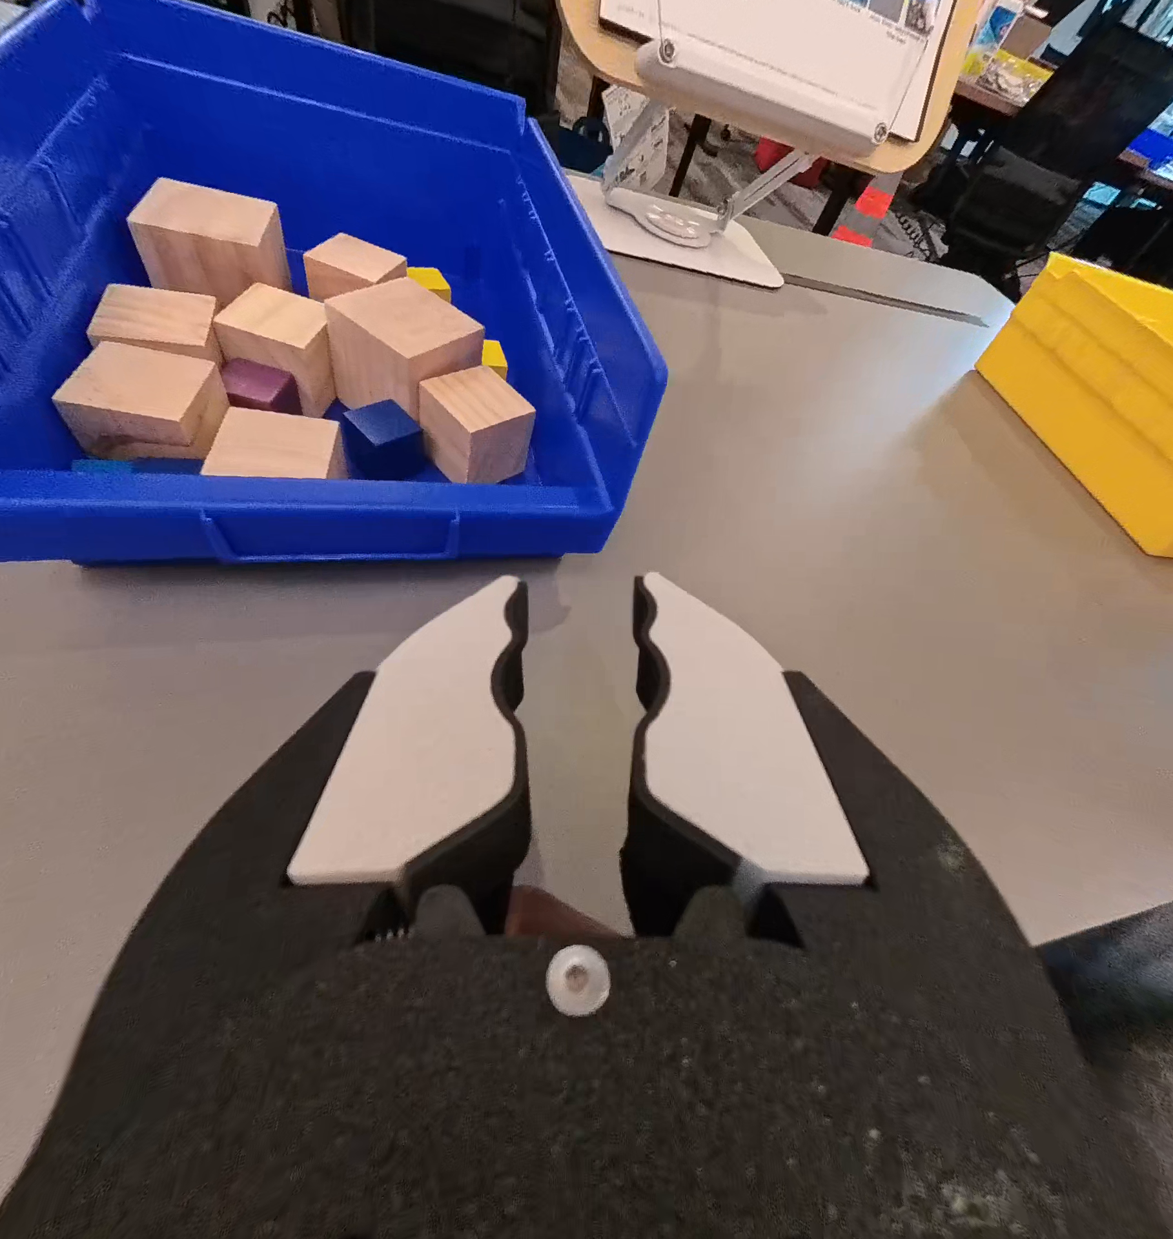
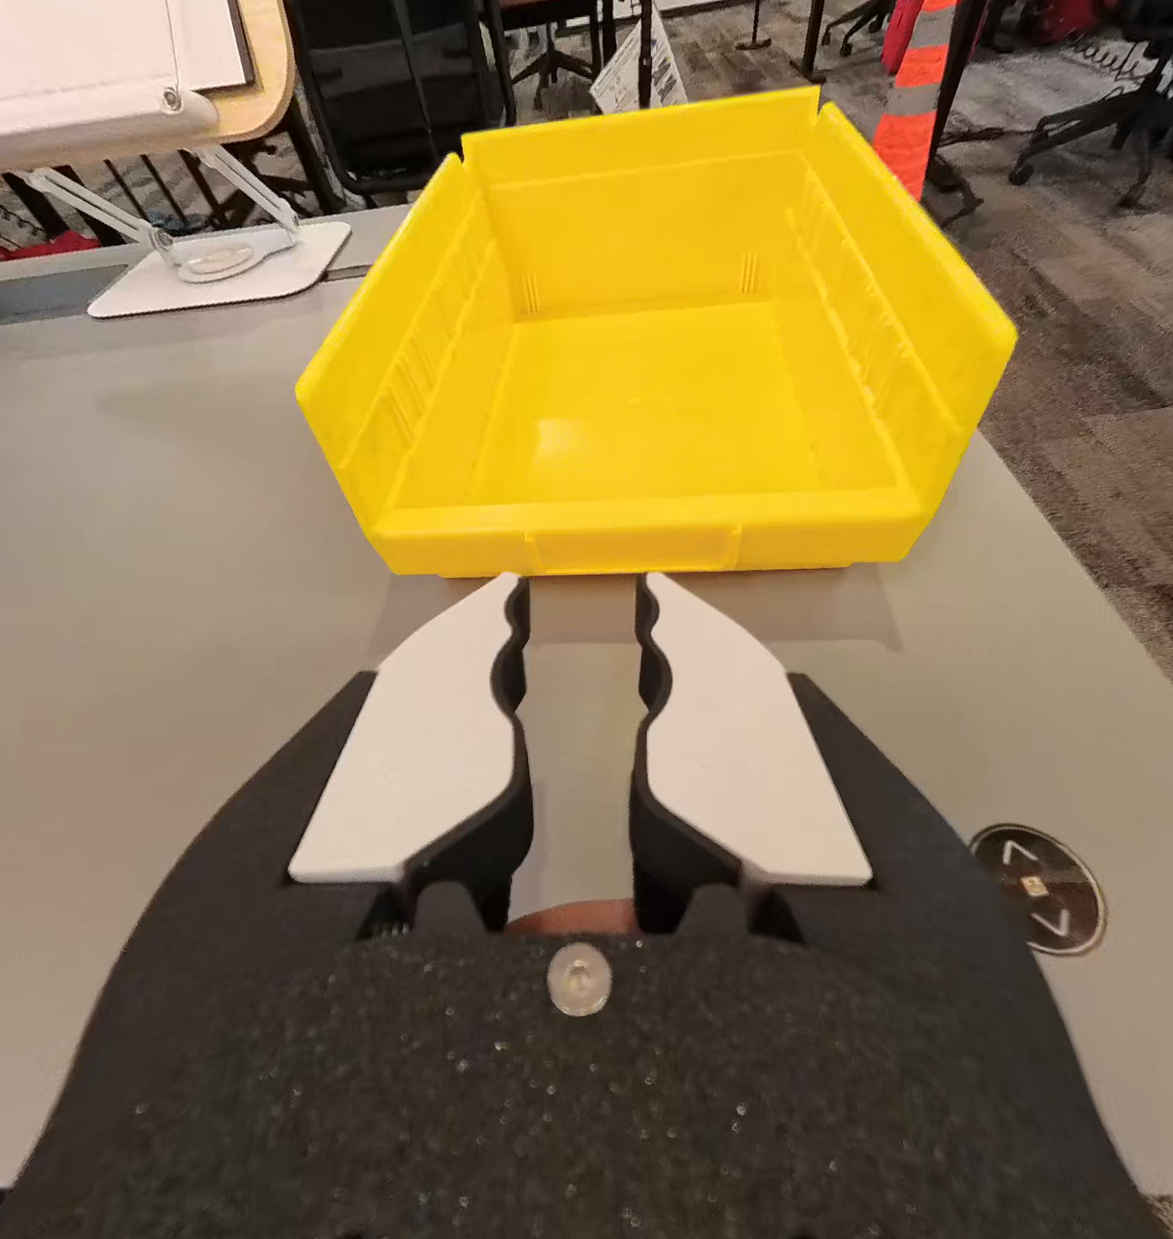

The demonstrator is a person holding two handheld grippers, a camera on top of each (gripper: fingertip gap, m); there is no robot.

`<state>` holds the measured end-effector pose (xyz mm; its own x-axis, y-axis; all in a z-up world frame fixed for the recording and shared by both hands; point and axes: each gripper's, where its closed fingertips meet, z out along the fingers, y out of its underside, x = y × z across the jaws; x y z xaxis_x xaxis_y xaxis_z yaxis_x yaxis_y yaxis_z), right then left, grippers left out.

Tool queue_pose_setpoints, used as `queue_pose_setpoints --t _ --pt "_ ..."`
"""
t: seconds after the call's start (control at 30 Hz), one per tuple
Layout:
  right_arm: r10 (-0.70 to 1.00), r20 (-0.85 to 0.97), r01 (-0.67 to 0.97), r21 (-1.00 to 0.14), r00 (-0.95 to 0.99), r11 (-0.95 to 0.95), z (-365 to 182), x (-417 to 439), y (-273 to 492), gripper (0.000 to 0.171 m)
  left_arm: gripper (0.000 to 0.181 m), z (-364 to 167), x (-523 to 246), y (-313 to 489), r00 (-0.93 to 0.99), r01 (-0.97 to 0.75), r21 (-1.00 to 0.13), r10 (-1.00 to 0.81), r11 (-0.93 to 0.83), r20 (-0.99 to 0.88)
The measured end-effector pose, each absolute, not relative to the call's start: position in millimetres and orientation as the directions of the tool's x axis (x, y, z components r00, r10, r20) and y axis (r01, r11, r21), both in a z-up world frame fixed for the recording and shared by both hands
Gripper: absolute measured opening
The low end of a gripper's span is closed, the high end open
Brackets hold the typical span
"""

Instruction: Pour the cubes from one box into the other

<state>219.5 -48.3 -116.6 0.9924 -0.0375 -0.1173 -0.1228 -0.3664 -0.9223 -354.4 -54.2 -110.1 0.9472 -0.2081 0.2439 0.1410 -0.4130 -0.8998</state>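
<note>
Nearest the lens, the left gripper (image 1: pixel 578 590) is hovering over the table (image 1: pixel 838 536), its fingers standing a little apart and gripping nothing. Right gripper (image 2: pixel 582 590) is hovering likewise, fingers parted by a similar gap and empty, tips just short of the yellow bin's low front lip.

Only the left view is showing the blue bin (image 1: pixel 369 529), lying at 11 o'clock; the yellow bin (image 1: pixel 1106 402) is showing there just as a corner at 3 o'clock, well apart from the blue one. Only the right view is showing the yellow bin (image 2: pixel 637 543) whole, at 12 o'clock, holding no cubes, and a round dark disc (image 2: pixel 1038 888) sitting in the table at 4 o'clock. Both views are catching a white stand (image 1: pixel 691 241) at the table's far edge.

Inside the blue bin are lying nine wooden cubes (image 1: pixel 396 335), then smaller ones: two yellow (image 1: pixel 430 280), one navy (image 1: pixel 382 439), one purple (image 1: pixel 258 389), and a light-blue sliver (image 1: pixel 100 466) half hidden.
</note>
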Motion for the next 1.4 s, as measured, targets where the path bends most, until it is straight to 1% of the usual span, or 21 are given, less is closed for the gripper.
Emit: queue_pose_setpoints --t 0.23,0.67,0.73,0.8,0.87,0.93,1.03,1.13,1.17,1.27,1.4 --pt "-0.03 -0.164 -0.164 -0.914 0.986 -0.371 -119 219 -47 0.029 0.029 -115 -357 -52 0.955 0.124 -0.895 -0.192 -0.429 0.224" --pt "0.003 -0.125 -0.113 -0.908 0.992 -0.403 -124 204 -47 0.029 0.03 -114 -355 -55 0.945 0.125 -0.883 -0.218 -0.453 0.246" --pt "-0.006 -0.116 -0.109 -0.909 0.993 -0.403 -122 206 -49 0.029 0.036 -95 -357 -60 0.931 0.154 -0.883 -0.233 -0.444 0.28" --pt "0.002 -0.118 -0.108 -0.914 0.993 -0.391 -118 205 -49 0.029 0.039 -58 -373 -59 0.93 0.172 -0.908 -0.24 -0.383 0.278" --pt "0.012 -0.116 -0.102 -0.913 0.993 -0.395 -116 204 -48 0.029 0.036 -24 -400 -55 0.941 0.165 -0.918 -0.222 -0.361 0.256" --pt "0.02 -0.114 -0.097 -0.912 0.993 -0.398 -117 201 -48 0.029 0.033 0 -433 -39 0.956 0.138 -0.908 -0.188 -0.397 0.227" --pt "0.037 -0.102 -0.077 -0.905 0.994 -0.419 -122 196 -47 0.029 0.034 23 -478 6 0.972 0.098 -0.868 -0.139 -0.486 0.187" --pt "0.046 -0.095 -0.067 -0.904 0.994 -0.422 -122 191 -45 0.029 0.038 27 -507 63 0.979 0.08 -0.791 -0.101 -0.607 0.177" --pt "0.048 -0.089 -0.06 -0.903 0.995 -0.424 -123 190 -46 0.029 0.038 23 -510 81 0.978 0.07 -0.759 -0.105 -0.647 0.18" --pt "0.05 -0.061 -0.032 -0.897 0.997 -0.442 -127 190 -46 0.029 0.038 7 -507 132 0.954 0.092 -0.644 -0.117 -0.76 0.275" --pt "0.051 -0.066 -0.035 -0.892 0.997 -0.45 -130 189 -44 0.029 0.038 -31 -520 188 0.967 0.083 -0.501 -0.052 -0.861 0.249"
